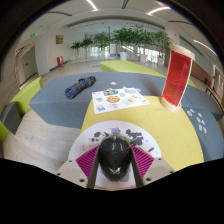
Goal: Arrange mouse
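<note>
Mouse [114, 155]: black, between the gripper [115, 163] fingers, magenta pads close at both sides; whether they press it cannot be told. Yellow table [170, 125] beyond; red sign [177, 76] farther ahead.

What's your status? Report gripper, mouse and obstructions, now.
Gripper shut on black mouse, both fingers against its sides. Mouse over the white round pad on the yellow table. Printed sheet and red stand beyond, nothing blocking.
</note>
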Motion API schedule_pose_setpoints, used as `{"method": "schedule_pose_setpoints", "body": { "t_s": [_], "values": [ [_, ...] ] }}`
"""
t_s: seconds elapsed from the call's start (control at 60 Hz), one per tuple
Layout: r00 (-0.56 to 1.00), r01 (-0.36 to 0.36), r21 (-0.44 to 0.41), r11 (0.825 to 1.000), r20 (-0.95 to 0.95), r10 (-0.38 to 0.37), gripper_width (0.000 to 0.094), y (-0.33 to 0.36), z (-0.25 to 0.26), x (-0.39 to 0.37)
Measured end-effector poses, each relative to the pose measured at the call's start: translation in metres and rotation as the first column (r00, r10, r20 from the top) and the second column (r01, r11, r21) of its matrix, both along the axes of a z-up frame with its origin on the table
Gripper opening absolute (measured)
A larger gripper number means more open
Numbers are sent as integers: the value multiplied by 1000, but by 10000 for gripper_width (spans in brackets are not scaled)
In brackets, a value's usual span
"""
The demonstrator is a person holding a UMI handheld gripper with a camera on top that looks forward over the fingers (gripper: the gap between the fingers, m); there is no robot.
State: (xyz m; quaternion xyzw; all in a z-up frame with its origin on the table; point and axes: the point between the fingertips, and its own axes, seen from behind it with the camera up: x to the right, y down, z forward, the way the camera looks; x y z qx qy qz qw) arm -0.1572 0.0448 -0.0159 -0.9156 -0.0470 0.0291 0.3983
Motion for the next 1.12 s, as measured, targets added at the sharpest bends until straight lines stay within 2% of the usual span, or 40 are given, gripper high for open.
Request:
{"method": "schedule_pose_setpoints", "body": {
  "t_s": [0.05,0.117,0.283,0.4,0.533,0.6,0.717,0.817,0.917,1.117],
  "values": [
    [1000,17,-19,1000,25,-17,662,-1,2,8],
    [998,34,-17,999,62,-33,855,-1,7,19],
    [1000,0,-16,1000,-24,-1,848,-39,39,13],
    [997,-65,27,998,-42,66,848,-88,76,6],
    [987,-159,88,983,8,159,849,-143,108,5],
    [987,-163,116,980,36,160,841,-165,123,10],
    [974,-218,171,961,107,202,837,-193,140,19],
    [984,-177,176,968,50,170,832,-203,137,33],
    [987,-159,128,979,58,153,842,-205,121,54],
    [982,-162,123,979,-74,172,832,-204,100,41]
  ]
}}
